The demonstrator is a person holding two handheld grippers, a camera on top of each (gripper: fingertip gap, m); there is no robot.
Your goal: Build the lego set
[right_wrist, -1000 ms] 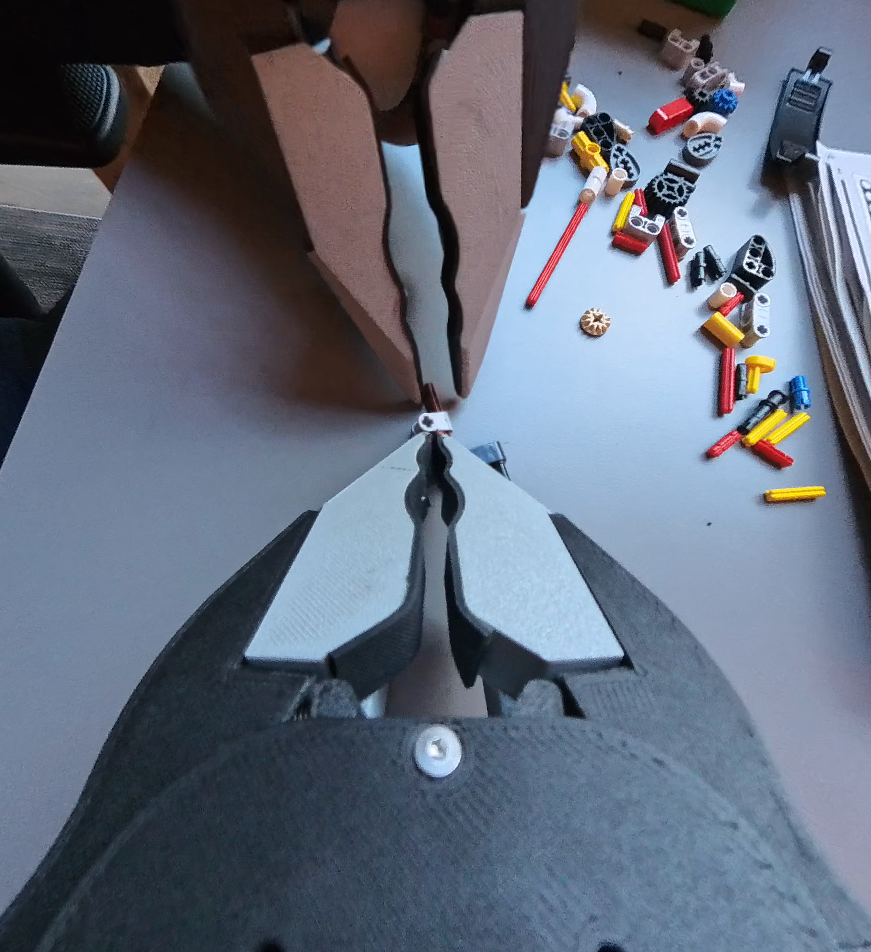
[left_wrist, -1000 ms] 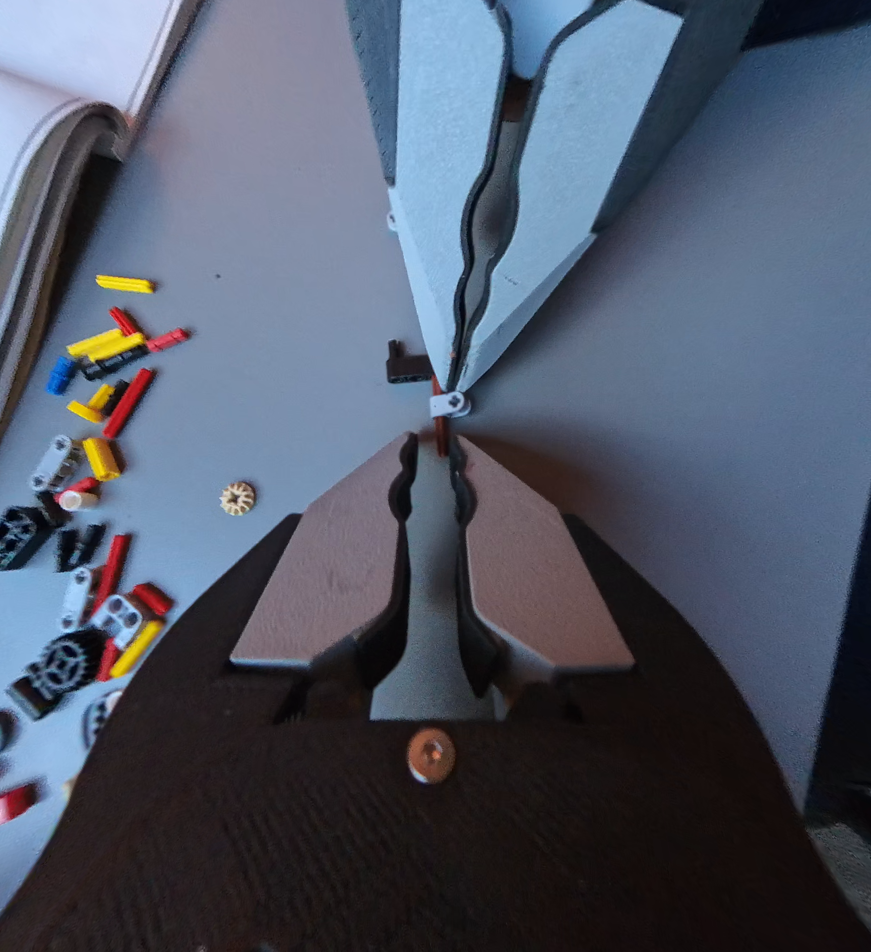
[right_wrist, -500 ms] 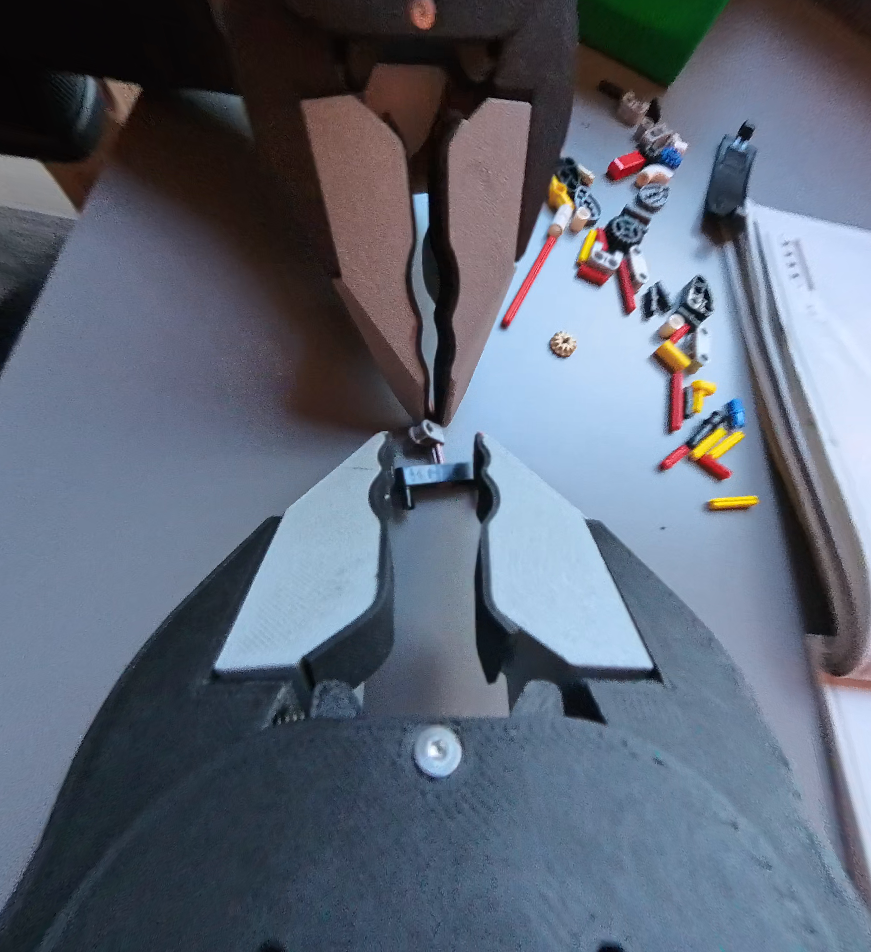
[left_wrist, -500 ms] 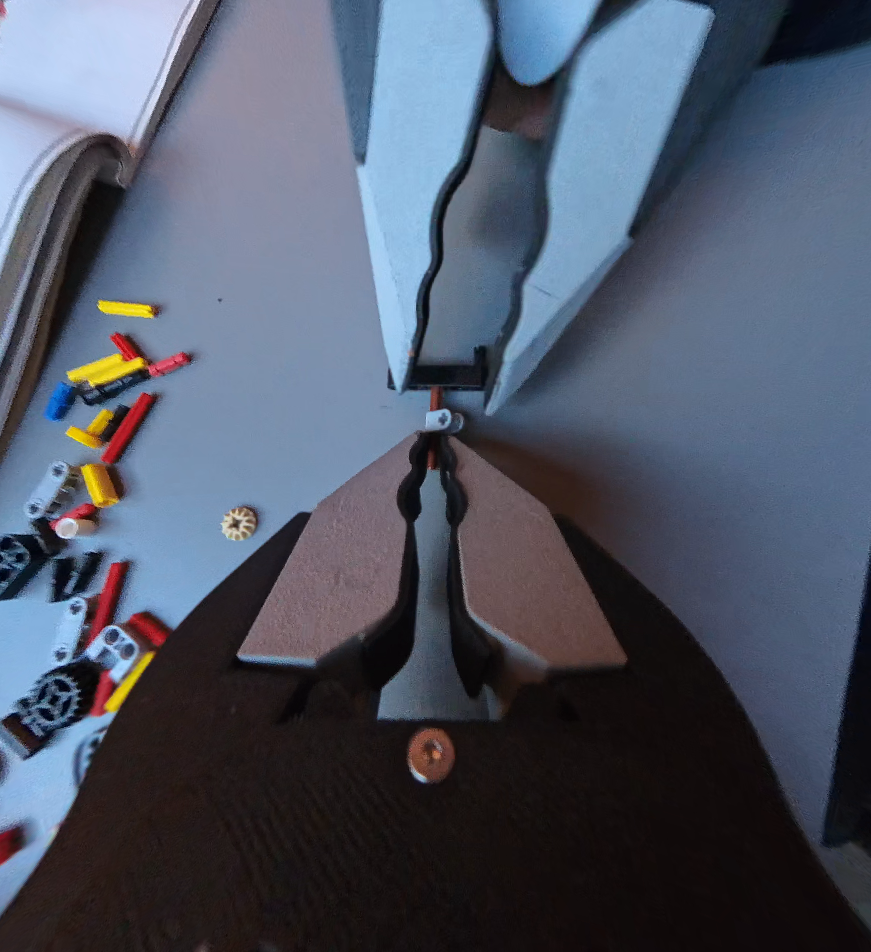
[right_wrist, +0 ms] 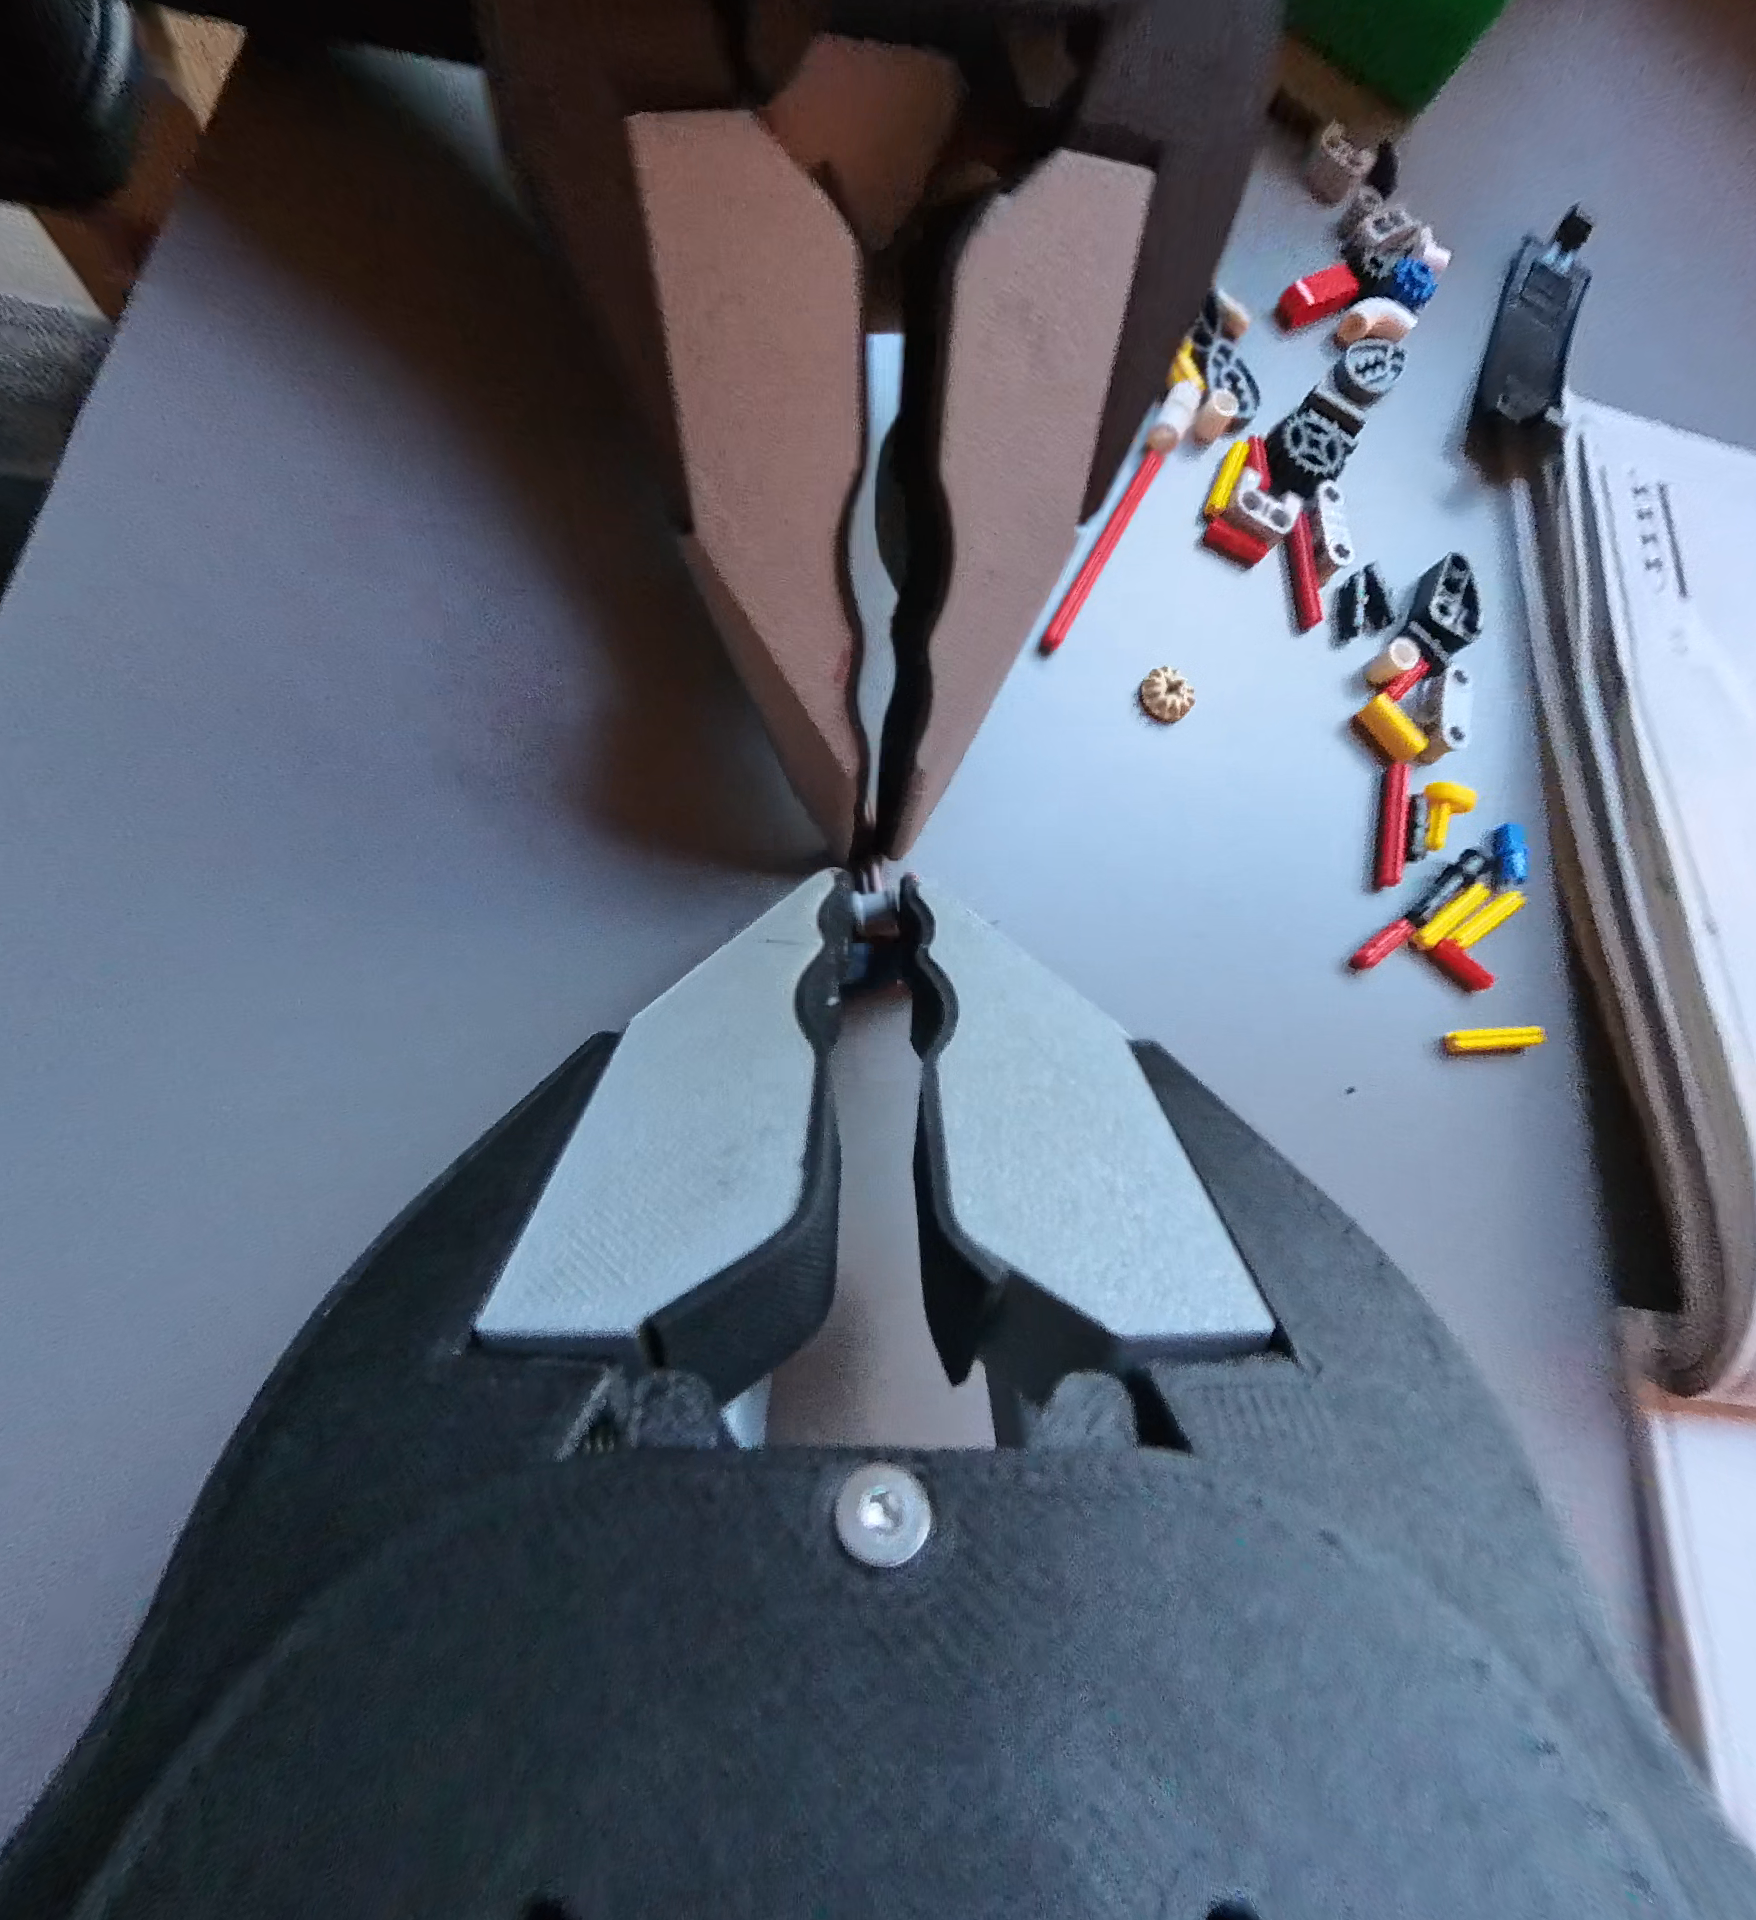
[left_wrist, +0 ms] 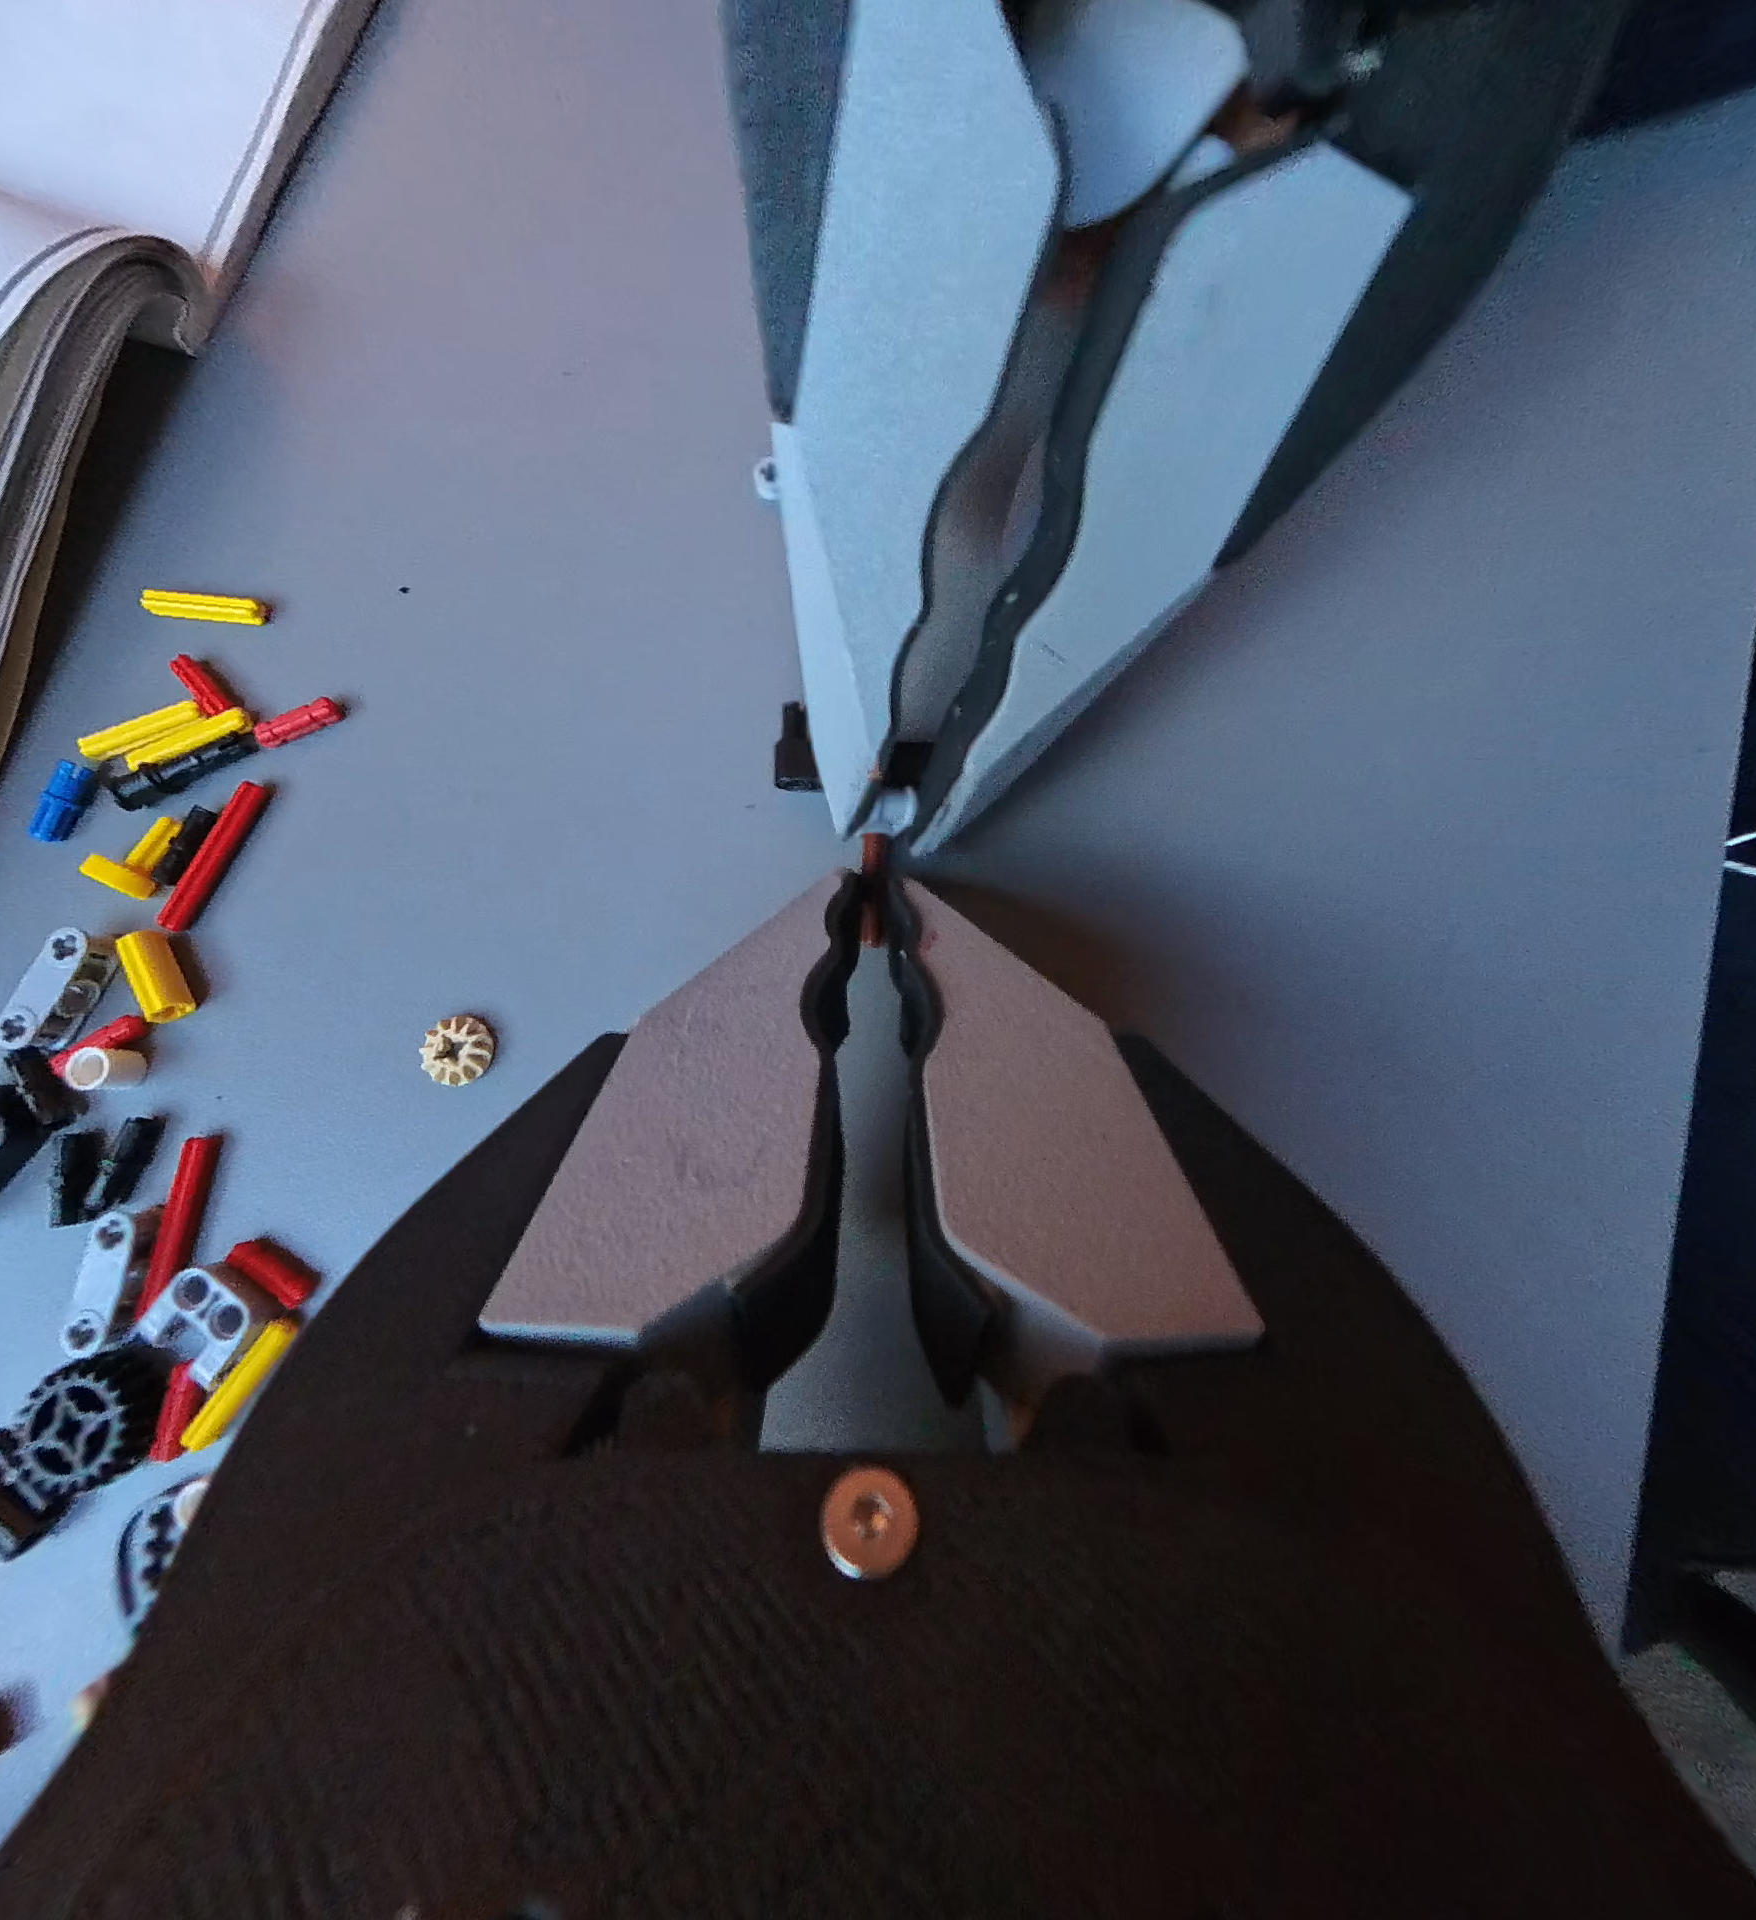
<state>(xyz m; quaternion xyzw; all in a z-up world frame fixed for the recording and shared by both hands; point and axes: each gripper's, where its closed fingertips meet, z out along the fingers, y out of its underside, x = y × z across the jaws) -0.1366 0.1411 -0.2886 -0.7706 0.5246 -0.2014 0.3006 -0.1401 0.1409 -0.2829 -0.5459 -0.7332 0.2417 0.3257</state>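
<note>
Left claw (left_wrist: 872,902), brown fingers, is clamping a thin brown axle (left_wrist: 870,883) right at its tips; the rod is sticking straight out ahead of them. Right claw (right_wrist: 874,914), grey fingers, is meeting it tip to tip and is clamped on a small light-grey connector (right_wrist: 872,906) that sits on the far end of that axle. A black piece (left_wrist: 907,766) is showing between the grey fingers just behind the connector, and a stub of black (left_wrist: 793,750) is poking out beside them; whether the two belong together I cannot tell.

Both claws are hovering just above the grey table (left_wrist: 1373,727), well clear of the loose parts.

Judgement on doing this well: the two claws are working along one line, so keeping axle and connector hole coaxial matters most; any twist of either wrist is likely to bind or bend the thin rod. A firm hold on the left, with slow straight movement on the right, looks safest.

Left of the left claw: tan gear (left_wrist: 456,1050), a scatter of red, yellow and black pieces (left_wrist: 178,831), and an open booklet (left_wrist: 43,312) beyond
</note>
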